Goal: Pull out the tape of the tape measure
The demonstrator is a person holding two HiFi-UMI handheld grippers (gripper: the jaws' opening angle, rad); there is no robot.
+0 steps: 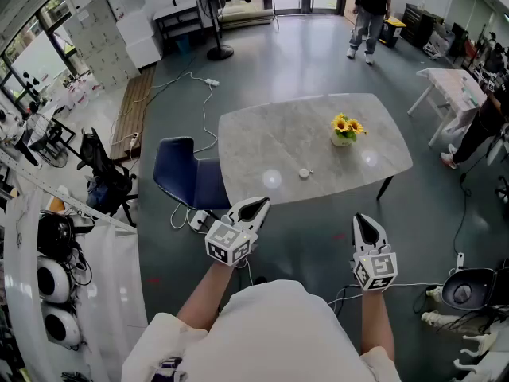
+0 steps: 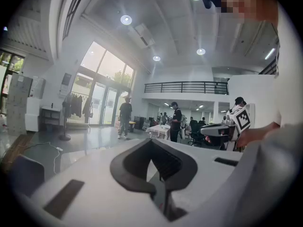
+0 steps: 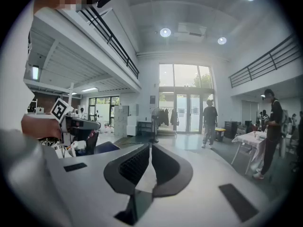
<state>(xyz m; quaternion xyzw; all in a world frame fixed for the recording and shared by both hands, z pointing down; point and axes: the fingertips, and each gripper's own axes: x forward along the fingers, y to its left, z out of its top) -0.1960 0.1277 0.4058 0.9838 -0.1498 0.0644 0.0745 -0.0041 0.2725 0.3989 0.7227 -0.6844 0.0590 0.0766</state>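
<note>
A small round white tape measure (image 1: 304, 173) lies on the grey marble table (image 1: 262, 146), near its front edge. Both grippers hover short of the table over the floor, pointing toward it. My left gripper (image 1: 254, 207) is shut with nothing between its fingers; in the left gripper view its dark pads (image 2: 142, 162) meet. My right gripper (image 1: 364, 223) is also shut and empty, its pads (image 3: 135, 167) together in the right gripper view. The tape measure shows in neither gripper view.
A pot of yellow flowers (image 1: 345, 129) stands on the table's right half. A blue chair (image 1: 188, 179) sits at the table's left front corner. A person (image 1: 371, 10) stands far behind, beside a white folding table (image 1: 452, 86). Cables trail across the floor (image 1: 195, 82).
</note>
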